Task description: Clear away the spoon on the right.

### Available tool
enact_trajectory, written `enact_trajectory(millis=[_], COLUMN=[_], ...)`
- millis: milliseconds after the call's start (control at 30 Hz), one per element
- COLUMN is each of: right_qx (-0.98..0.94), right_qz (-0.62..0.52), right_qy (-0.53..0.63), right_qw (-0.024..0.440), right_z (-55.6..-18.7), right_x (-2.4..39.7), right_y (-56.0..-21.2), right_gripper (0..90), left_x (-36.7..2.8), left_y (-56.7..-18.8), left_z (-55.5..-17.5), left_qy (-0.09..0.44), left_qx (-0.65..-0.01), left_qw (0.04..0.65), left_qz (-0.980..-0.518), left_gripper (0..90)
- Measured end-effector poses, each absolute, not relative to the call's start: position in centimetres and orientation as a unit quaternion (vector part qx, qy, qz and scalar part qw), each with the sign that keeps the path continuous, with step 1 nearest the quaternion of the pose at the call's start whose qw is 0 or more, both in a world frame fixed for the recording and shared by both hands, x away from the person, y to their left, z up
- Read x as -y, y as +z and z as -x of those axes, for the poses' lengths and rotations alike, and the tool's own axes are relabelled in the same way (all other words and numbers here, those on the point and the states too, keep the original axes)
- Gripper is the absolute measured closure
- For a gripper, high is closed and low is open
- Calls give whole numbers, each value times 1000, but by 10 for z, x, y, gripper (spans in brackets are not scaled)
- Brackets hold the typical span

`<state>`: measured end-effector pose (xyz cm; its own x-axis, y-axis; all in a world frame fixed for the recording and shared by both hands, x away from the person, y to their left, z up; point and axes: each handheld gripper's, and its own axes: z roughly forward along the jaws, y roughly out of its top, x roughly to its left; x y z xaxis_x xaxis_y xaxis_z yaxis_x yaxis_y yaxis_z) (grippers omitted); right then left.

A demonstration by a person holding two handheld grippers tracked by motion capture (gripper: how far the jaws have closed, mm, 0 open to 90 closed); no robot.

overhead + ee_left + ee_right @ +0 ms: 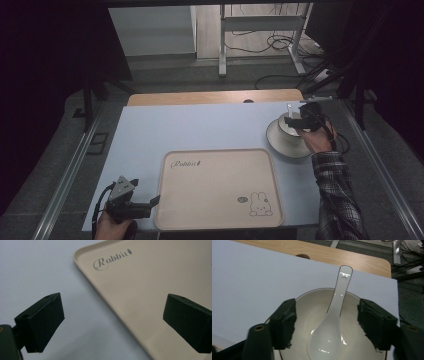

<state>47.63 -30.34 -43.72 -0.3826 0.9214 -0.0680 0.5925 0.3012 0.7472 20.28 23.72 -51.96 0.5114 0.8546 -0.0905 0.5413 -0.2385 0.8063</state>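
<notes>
High view: right tongs (293,120) hover over the bowl (287,140) at the desk's (200,127) far right corner, jaws apart either side of the white spoon (332,325) lying inside it, gripping nothing. Left tongs (152,201) wait released beside the bare tray (220,220). Judged stage: the pick-up is not yet made; any carrying remains.

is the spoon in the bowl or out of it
In. The spoon lies inside the bowl, its handle leaning over the far rim.
</notes>
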Motion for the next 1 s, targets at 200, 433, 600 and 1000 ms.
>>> enact_trajectory(millis=[200,433,600,1000], right_qx=[-762,-756,-747,-749], right_qz=[-513,-533,-542,-544], right_qy=[304,273,275,276], right_qw=[255,265,268,259], right_z=[-489,-502,-507,-507], right_x=[300,297,295,289], right_y=[-445,-459,-466,-464], right_gripper=[527,599,641,743], left_x=[-237,-237,-237,-236], left_y=[-520,-520,-520,-520], left_z=[-203,-203,-203,-202], left_qy=[189,189,189,191], left_qx=[-456,-456,-455,-453], left_qw=[415,415,414,414], left_qz=[-764,-764,-765,-766], left_gripper=[32,32,32,32])
